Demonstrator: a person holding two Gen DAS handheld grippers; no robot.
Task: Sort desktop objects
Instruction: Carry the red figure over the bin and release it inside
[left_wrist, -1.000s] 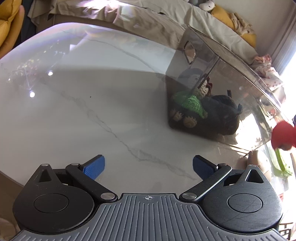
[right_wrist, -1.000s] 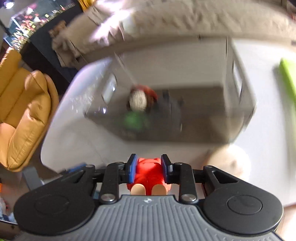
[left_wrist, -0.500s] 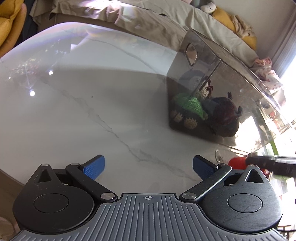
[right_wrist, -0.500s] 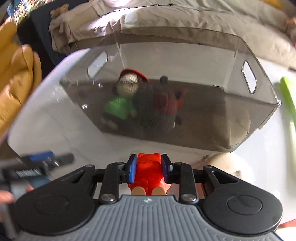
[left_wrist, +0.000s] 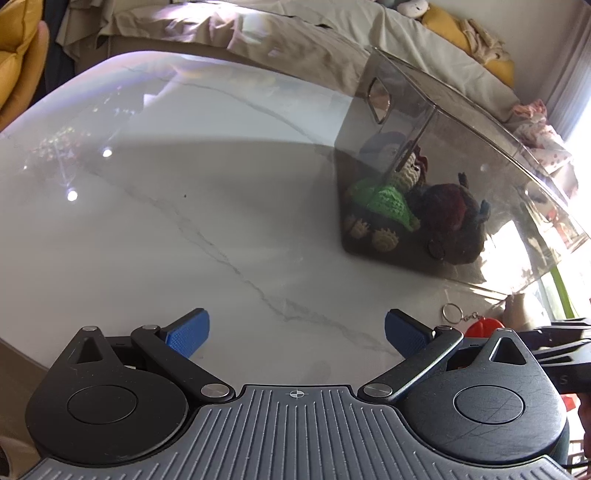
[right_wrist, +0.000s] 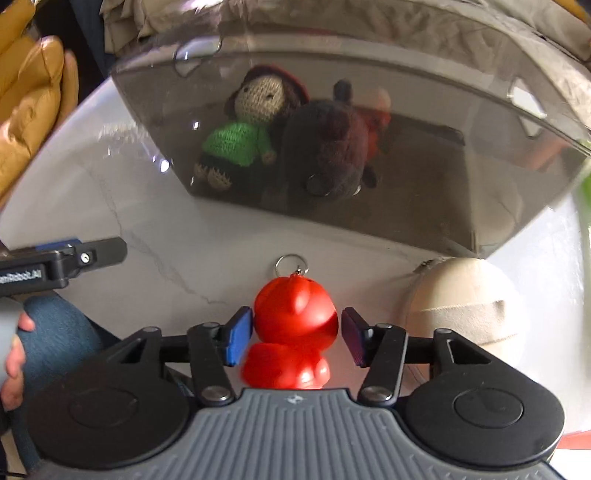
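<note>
The right gripper (right_wrist: 297, 338) has just parted its jaws, leaving the red keychain figure (right_wrist: 295, 314) loose on the marble table (right_wrist: 207, 251) at six o'clock of the smoked bin (right_wrist: 369, 229), not inside, while the left gripper (left_wrist: 295, 332) hangs wide and empty.

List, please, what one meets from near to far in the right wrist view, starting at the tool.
Right tool → red figure keychain → key ring → smoky clear box → covered sofa.

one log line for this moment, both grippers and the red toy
left gripper: open, empty | right gripper: open | red keychain toy: between pads, on table | bin: ahead
</note>
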